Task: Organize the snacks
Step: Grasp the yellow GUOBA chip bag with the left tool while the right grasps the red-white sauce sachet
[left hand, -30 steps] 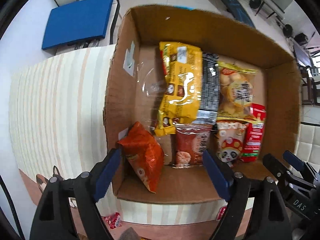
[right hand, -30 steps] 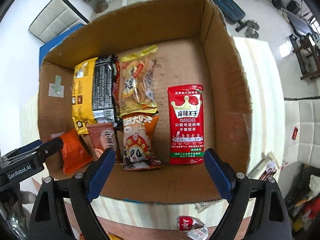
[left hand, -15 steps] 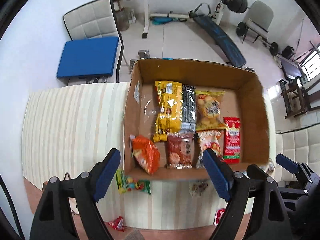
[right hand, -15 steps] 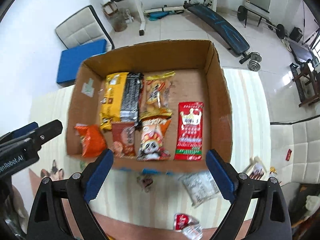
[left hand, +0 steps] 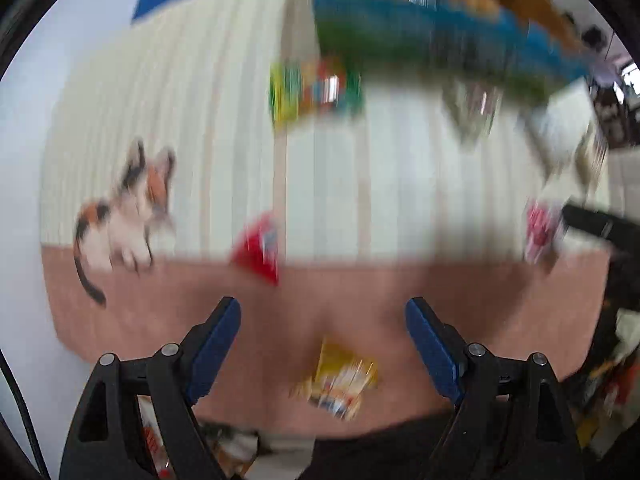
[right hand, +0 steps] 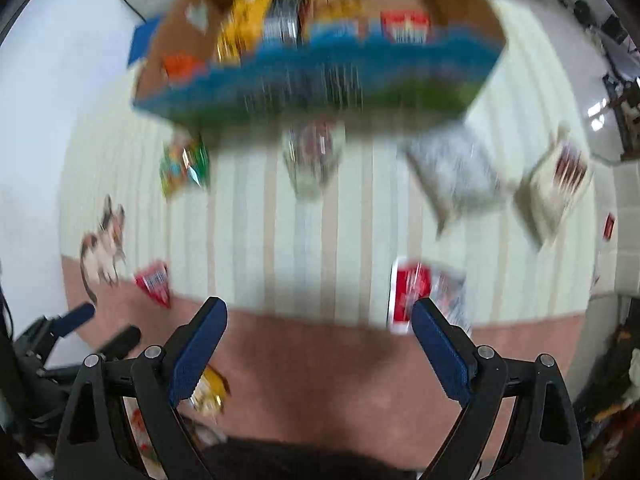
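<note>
Both views are heavily smeared by motion blur, so package details are hard to read. The left gripper (left hand: pixel 323 334) has its blue-padded fingers spread wide apart with nothing between them, above the pink border of the striped tablecloth (left hand: pixel 224 128). The right gripper (right hand: pixel 319 336) is likewise spread and holds nothing.

The cardboard box (right hand: pixel 320 80) sits at the top centre of the right wrist view, its outer wall printed blue and green. Inside it lie blurred snack packets, among them a yellow one (right hand: pixel 244 20), an orange one (right hand: pixel 178 65) and a red one (right hand: pixel 404 26).

Loose snacks lie on the cloth outside the box. A green packet (right hand: pixel 184 166) rests just below the box's lower left corner, a clear packet (right hand: pixel 312 156) below its middle, and a grey-white packet (right hand: pixel 452 168) to the right. A small red packet (right hand: pixel 154 282) lies at lower left, near a printed cat (right hand: pixel 102 246). A red and white packet (right hand: pixel 420 292) lies just beyond the right gripper's right finger. A yellow packet (left hand: pixel 340 384) lies on the pink border between the left gripper's fingers in the left wrist view.
</note>
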{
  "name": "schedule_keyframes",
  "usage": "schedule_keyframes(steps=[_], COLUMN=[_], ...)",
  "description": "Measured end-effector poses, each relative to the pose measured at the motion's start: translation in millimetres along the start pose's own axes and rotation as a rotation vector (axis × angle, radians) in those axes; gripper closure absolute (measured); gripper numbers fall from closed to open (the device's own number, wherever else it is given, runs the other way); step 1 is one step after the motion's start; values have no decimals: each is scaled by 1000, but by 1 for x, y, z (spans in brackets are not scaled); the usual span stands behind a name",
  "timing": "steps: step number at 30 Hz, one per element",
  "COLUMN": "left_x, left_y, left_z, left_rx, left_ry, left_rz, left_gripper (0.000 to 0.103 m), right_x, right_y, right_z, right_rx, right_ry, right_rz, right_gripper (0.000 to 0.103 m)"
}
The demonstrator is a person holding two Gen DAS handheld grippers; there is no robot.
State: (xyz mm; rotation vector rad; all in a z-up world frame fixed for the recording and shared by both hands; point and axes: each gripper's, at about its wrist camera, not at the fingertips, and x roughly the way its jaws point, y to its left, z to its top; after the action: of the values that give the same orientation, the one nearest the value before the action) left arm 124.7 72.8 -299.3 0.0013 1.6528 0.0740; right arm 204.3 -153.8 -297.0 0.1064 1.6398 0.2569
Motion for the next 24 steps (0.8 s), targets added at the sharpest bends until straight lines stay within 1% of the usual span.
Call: schedule_keyframes(steps=[3, 6, 10, 13, 16, 17, 18, 19, 20, 21, 24], left_x=[26, 48, 72, 89, 103, 107, 109, 112, 114, 113, 106], left_y=[-2, -8, -19, -29, -35, -36, -36, -36, -36, -34, -33], left_z=[-32, -58, -71, -74, -74, -73, -72, -71, -70, -68, -61], left_rx=[51, 99, 144, 173, 178, 171, 159, 143, 125, 105, 59], left_ry=[62, 118, 170, 203, 225, 229, 230, 240, 252, 246, 227], left_rz=[8, -2, -5, -15, -29, -35, -40, -50, -62, -70, -91], left_gripper=[19, 19, 19, 19, 19, 23, 40, 49, 52, 53, 55], right_x=[23, 36, 46, 47, 45, 43, 42, 41, 38, 36, 28], right_y=[-5, -7, -11, -12, -14, -16, -18, -19, -23, -25, -37], right_z=[-22, -37, -50, -50, -50, -50, -50, -50, -49, -49, -46], right_rx=[19, 32, 42, 44, 47, 47, 48, 49, 53, 58, 85], right_ry=[56, 86, 107, 110, 113, 111, 110, 110, 108, 106, 86], right_rz=[4, 5, 4, -2, -2, -2, -3, -4, -3, -1, 10], right_gripper=[7, 7, 7, 7, 7, 7, 7, 7, 7, 7, 7])
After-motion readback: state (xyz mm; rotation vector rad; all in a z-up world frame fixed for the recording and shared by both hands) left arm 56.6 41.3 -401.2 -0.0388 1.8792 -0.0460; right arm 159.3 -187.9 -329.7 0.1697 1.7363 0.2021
